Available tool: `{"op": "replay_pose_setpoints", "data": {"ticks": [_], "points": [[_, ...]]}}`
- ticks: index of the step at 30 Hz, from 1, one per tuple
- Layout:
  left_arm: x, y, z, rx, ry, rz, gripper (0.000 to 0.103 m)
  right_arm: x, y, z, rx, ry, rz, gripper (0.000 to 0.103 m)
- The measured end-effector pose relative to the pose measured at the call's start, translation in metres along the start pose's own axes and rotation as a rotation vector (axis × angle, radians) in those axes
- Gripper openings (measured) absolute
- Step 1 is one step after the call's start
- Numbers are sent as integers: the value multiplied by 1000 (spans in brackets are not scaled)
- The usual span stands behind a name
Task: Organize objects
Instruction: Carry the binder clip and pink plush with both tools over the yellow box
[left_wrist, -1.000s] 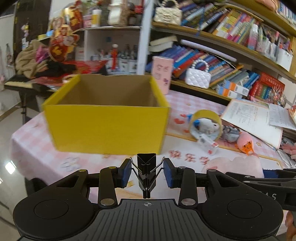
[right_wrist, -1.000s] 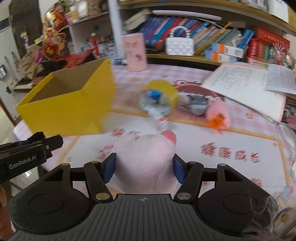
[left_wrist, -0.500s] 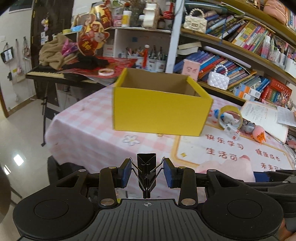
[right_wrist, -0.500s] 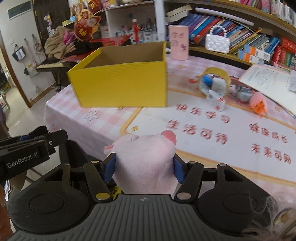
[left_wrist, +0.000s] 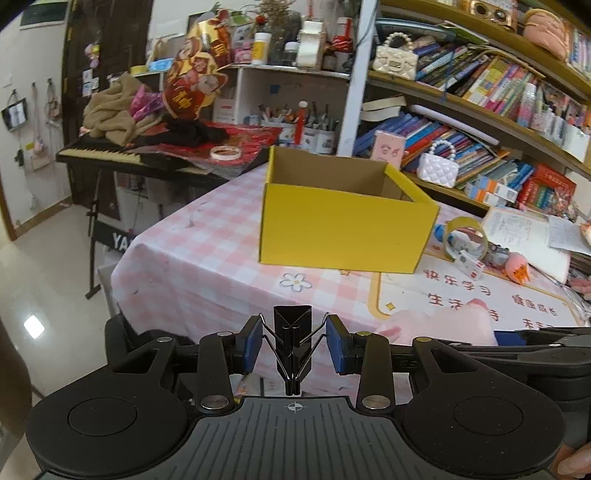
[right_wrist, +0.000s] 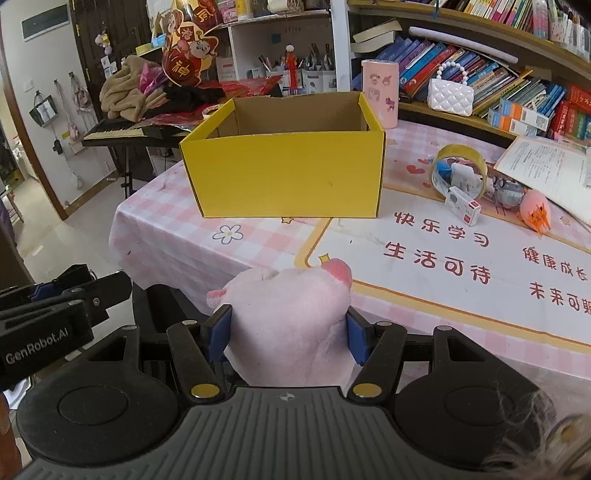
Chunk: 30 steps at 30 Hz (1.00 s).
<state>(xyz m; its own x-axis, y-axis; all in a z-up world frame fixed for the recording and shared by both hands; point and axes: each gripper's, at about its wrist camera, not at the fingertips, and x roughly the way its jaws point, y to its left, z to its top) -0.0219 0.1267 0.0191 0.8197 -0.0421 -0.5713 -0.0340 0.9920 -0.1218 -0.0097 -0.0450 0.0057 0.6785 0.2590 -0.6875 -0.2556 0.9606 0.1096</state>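
My left gripper (left_wrist: 293, 345) is shut on a black binder clip (left_wrist: 291, 332), its wire handles pressed between the blue pads. My right gripper (right_wrist: 288, 334) is shut on a pink plush toy (right_wrist: 291, 314), which also shows at the right of the left wrist view as the pink plush toy (left_wrist: 439, 325). Both grippers hang off the near edge of the table. An open yellow cardboard box (left_wrist: 343, 229) (right_wrist: 288, 177) stands ahead on the pink checked tablecloth (right_wrist: 173, 236); what I see of its inside is bare.
Right of the box lie a yellow tape roll (right_wrist: 458, 170), a small white packet (right_wrist: 463, 206), a grey toy and an orange-pink toy (right_wrist: 535, 210). Open papers (right_wrist: 546, 166) lie at far right. Bookshelves stand behind; a keyboard (left_wrist: 107, 151) with clothes stands left.
Both grippers have drawn back from the box and table, so the box looks smaller and farther. Each keeps its grip on its object.
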Motion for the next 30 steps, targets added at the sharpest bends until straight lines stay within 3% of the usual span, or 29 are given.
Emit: {"op": "replay_pose_setpoints", "data": {"ticks": [15,24,30], "points": [[21,-4,43,15,-71,-70,36,9,-13,32,45,-34,-47,60],[40,-3,94,-30,-155,-53,36,24,-23,92,45,-107,-21,60],[62,-10,134,-46,-216,-29,36,37,-32,151,9,-195,36,60]]}}
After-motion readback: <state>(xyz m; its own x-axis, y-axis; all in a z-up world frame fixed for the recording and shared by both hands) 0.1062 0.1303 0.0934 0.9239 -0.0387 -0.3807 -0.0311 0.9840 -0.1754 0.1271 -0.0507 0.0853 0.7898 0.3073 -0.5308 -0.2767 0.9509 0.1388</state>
